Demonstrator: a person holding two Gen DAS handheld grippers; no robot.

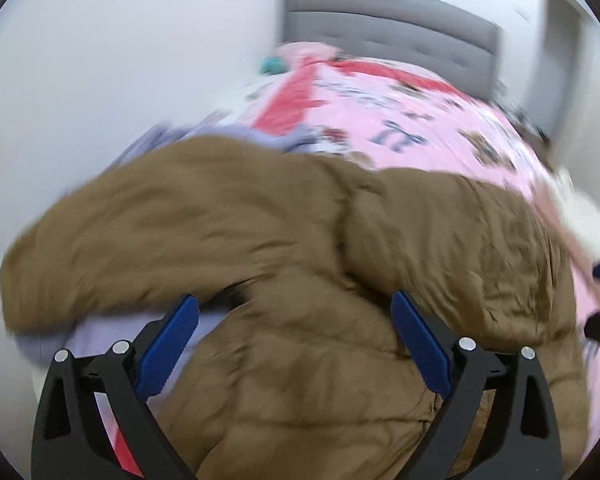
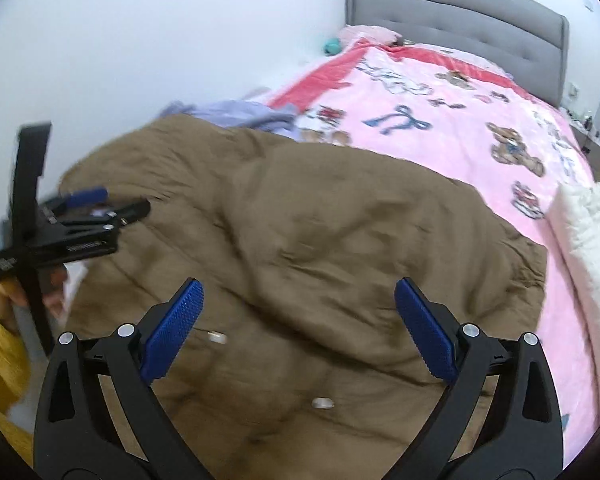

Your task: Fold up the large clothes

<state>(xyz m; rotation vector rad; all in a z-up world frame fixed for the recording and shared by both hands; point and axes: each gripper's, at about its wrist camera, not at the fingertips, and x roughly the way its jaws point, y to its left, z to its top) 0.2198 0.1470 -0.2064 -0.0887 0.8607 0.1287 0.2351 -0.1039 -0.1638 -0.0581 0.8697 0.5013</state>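
Observation:
A large brown padded jacket [image 2: 300, 240] lies spread on the bed, with silver snaps facing up. It also fills the left wrist view [image 1: 260, 220], where a sleeve lies folded across its body. My left gripper [image 1: 296, 308] is open and empty just above the jacket's left part. It also shows from the side at the left of the right wrist view [image 2: 100, 200]. My right gripper [image 2: 298, 296] is open and empty above the jacket's near middle.
A pink bedcover [image 2: 440, 112] with teddy bear prints covers the bed. A lilac garment [image 2: 240, 114] lies behind the jacket. A white fluffy item [image 2: 588, 248] lies at the right edge. A grey headboard [image 2: 460, 4] and a white wall stand beyond.

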